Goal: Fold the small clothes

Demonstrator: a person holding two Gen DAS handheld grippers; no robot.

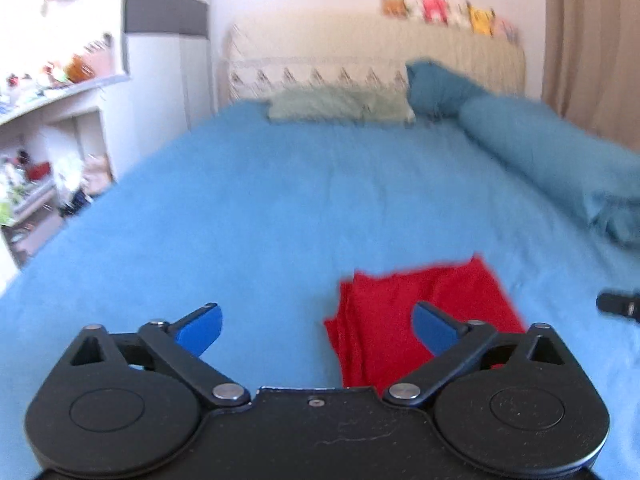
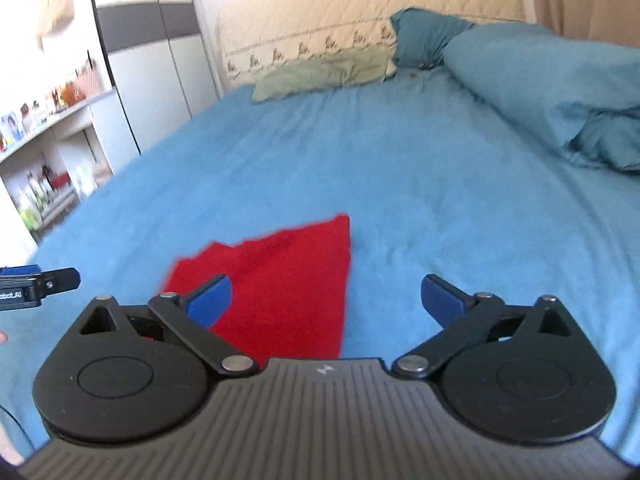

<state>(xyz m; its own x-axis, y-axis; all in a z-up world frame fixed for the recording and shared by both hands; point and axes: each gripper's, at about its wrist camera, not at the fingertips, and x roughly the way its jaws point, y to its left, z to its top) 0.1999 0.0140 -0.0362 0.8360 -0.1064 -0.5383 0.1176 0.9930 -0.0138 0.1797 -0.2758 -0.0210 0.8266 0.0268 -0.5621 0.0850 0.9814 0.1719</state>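
A small red garment (image 1: 404, 312) lies folded flat on the blue bedsheet (image 1: 260, 216), with layered edges showing on its left side. My left gripper (image 1: 318, 326) hovers above the sheet with its jaws wide open and nothing between them; its right fingertip overlaps the cloth in the picture. In the right wrist view the same red garment (image 2: 288, 284) lies low and left of centre. My right gripper (image 2: 326, 300) is open too, empty, with its left fingertip over the cloth. The tip of the other gripper shows at each view's edge.
A rolled blue duvet (image 2: 540, 80) runs along the bed's right side. A green pillow (image 2: 320, 74) and a teal pillow (image 2: 424, 36) lie at the cream headboard (image 2: 360, 12). White shelves with small items (image 1: 44, 140) and a wardrobe (image 2: 152, 60) stand left of the bed.
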